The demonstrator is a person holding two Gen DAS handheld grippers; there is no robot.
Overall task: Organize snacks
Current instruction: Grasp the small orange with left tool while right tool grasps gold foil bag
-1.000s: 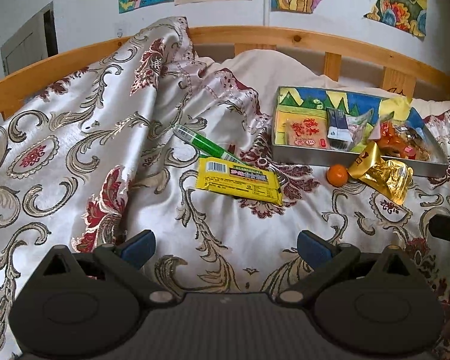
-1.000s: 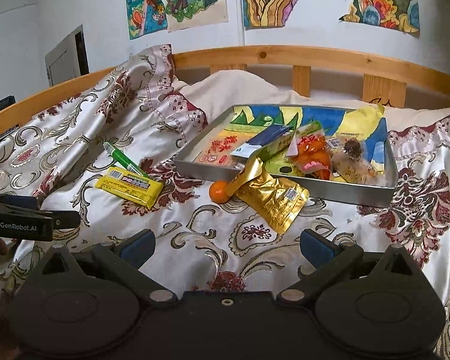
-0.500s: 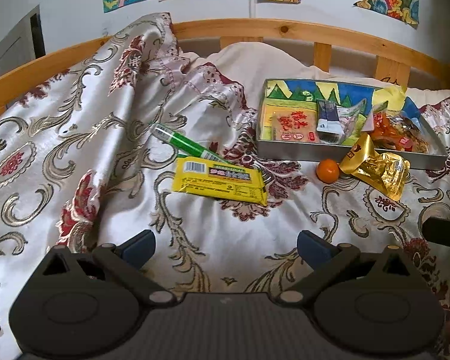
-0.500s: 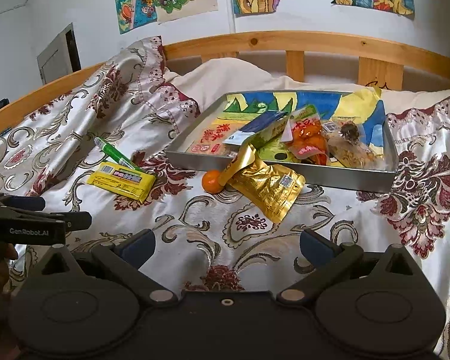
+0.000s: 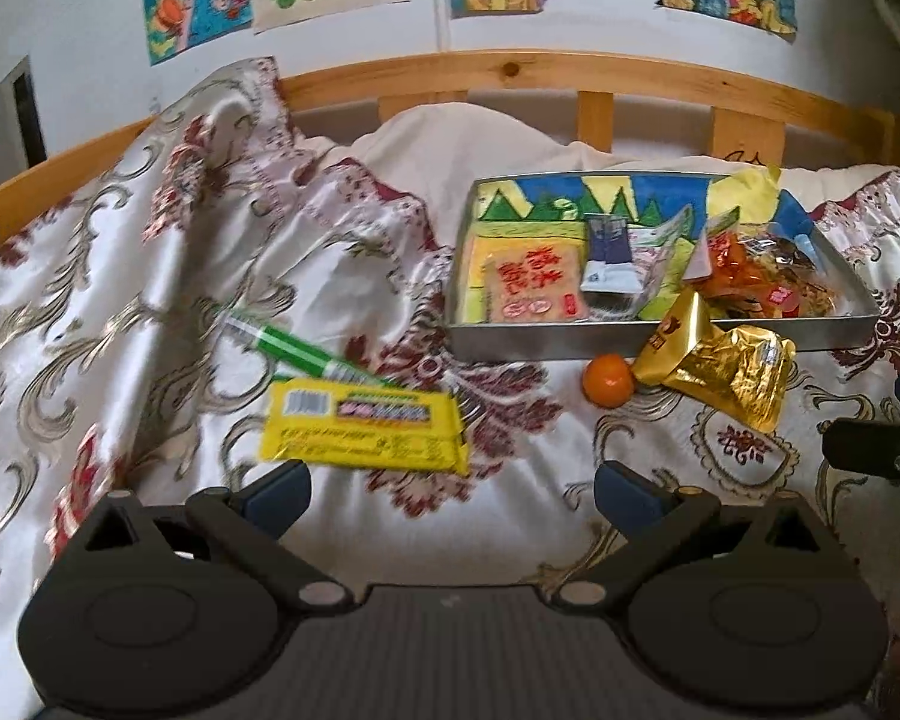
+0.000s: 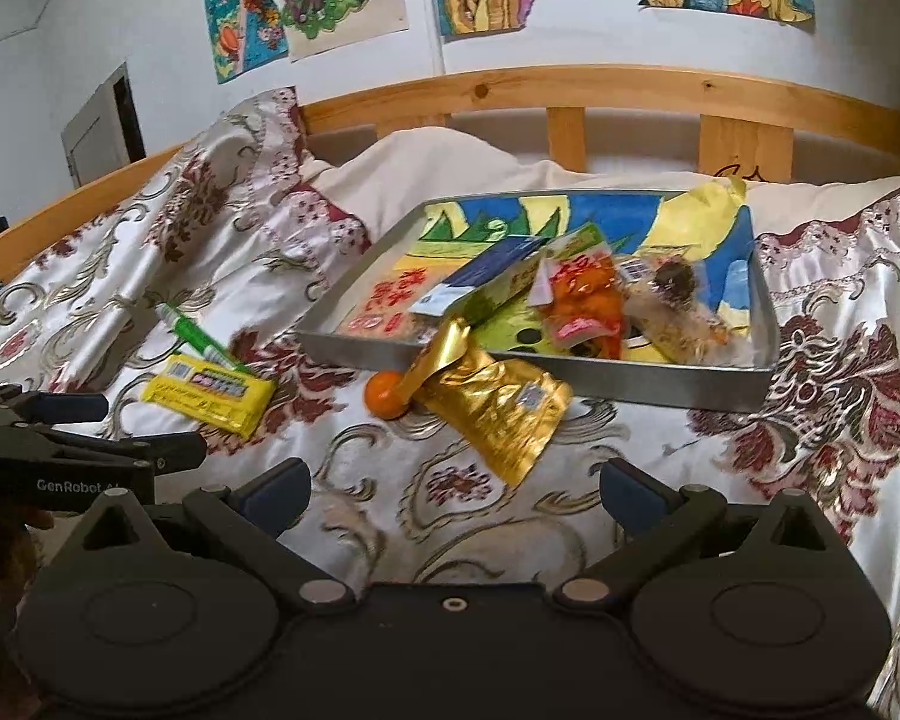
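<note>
While both cameras look across the same bed, each catches something the other misses. From the left wrist view, the left tool (image 5: 450,489) hovers with its fingers spread wide and nothing between them, just short of the yellow snack bar (image 5: 363,425), which lies flat on the patterned bedspread (image 5: 120,276). A green tube (image 5: 297,351) lies slanted just behind the bar, its near end touching or tucked under the bar's far edge. This view shows the printed side of the bar and the red lettering on a flat packet in the near left corner of the metal tray (image 5: 546,342). Only a dark edge of the right tool appears at its right border.

The right wrist view shows the right tool (image 6: 453,492) also spread wide and empty, pointed at the gold foil pouch (image 6: 498,405). That pouch lies on the bedspread with its folded top leaning on the front wall of the metal tray (image 6: 660,381), and a small orange (image 6: 384,396) sits against its left side. Here the left tool (image 6: 90,426) is seen side-on at the left edge, hanging above the bedspread near the yellow snack bar (image 6: 210,396). This angle reveals the tray's right half better: an orange-red packet (image 6: 588,300) and a clear bag (image 6: 672,306) piled together beside a blue packet (image 6: 486,270).
</note>
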